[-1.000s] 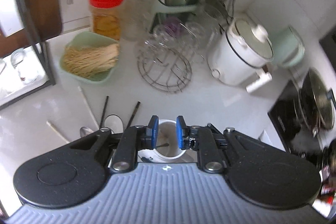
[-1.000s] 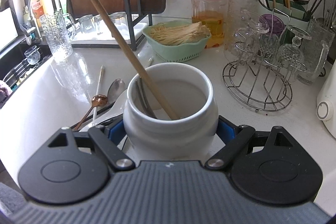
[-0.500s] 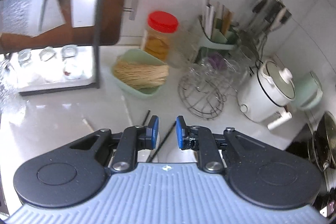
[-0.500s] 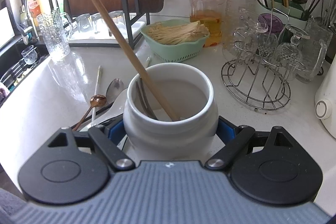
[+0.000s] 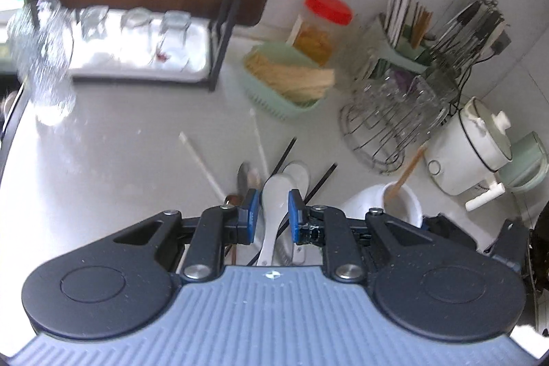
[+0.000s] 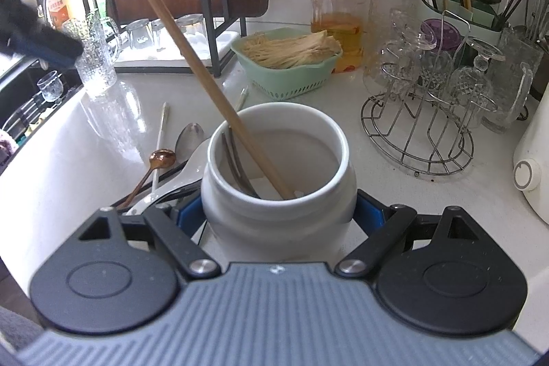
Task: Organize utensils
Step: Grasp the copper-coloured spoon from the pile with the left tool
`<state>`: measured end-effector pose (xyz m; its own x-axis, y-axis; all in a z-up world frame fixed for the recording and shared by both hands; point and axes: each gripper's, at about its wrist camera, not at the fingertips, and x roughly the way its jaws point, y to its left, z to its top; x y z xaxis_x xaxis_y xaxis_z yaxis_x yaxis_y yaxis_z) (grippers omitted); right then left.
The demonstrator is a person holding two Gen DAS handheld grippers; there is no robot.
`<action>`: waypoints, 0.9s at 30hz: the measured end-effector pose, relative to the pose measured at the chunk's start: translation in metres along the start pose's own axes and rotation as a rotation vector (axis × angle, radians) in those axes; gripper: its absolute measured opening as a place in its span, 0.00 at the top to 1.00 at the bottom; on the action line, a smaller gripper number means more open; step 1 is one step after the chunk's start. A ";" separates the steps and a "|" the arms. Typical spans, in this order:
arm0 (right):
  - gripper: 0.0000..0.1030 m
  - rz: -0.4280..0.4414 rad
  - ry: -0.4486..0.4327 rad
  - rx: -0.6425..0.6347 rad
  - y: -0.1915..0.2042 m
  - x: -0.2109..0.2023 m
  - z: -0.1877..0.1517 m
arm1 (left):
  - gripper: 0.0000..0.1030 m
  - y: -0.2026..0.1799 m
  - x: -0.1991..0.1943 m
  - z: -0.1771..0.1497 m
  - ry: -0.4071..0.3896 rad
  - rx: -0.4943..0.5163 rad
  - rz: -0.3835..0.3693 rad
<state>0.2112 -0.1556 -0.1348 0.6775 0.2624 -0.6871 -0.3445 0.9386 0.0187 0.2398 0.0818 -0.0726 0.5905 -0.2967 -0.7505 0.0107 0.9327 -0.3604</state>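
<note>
White ceramic jar (image 6: pixel 278 174) is clamped between the pads of the right gripper (image 6: pixel 278 218), standing upright on the pale worktop (image 6: pixel 394 194). One long wooden chopstick (image 6: pixel 192 57) is seen leaning out of the jar toward the upper left, with a metal fork (image 6: pixel 235 165) resting inside against the near-left wall. Loose utensils are noted on the worktop just left of the jar: a copper-coloured spoon (image 6: pixel 161 157), a steel spoon (image 6: pixel 188 134), a white ceramic spoon (image 5: pixel 279 194), white chopsticks (image 5: pixel 202 160) and black chopsticks (image 5: pixel 322 180). The left gripper (image 5: pixel 271 218) is held above this pile with its jaws set narrow; the white ceramic spoon is seen through the gap, and whether the pads touch it cannot be told. A green basket (image 6: pixel 284 71) of dry noodles is placed behind the jar, a red-lidded jar (image 6: pixel 338 19) beyond it, and a wire glass rack (image 6: pixel 418 132) to the right.
</note>
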 end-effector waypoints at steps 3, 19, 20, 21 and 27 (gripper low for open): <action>0.12 -0.001 0.001 0.007 -0.001 -0.002 -0.002 | 0.80 0.011 0.007 -0.015 0.014 -0.042 0.001; 0.12 -0.033 0.052 0.038 0.000 -0.005 0.001 | 0.76 0.027 0.083 -0.033 0.090 -0.043 0.072; 0.12 -0.032 0.056 0.040 -0.001 -0.004 0.001 | 0.75 0.026 0.088 -0.032 0.097 -0.023 0.090; 0.12 -0.032 0.061 0.040 -0.001 -0.004 0.002 | 0.72 0.023 0.094 -0.030 0.103 0.007 0.110; 0.12 -0.021 0.078 0.030 -0.002 -0.004 0.004 | 0.59 0.013 0.117 -0.023 0.097 0.091 0.139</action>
<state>0.2120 -0.1577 -0.1295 0.6311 0.2255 -0.7422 -0.3106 0.9502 0.0246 0.2901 0.0545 -0.1778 0.5106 -0.1777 -0.8413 0.0097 0.9795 -0.2010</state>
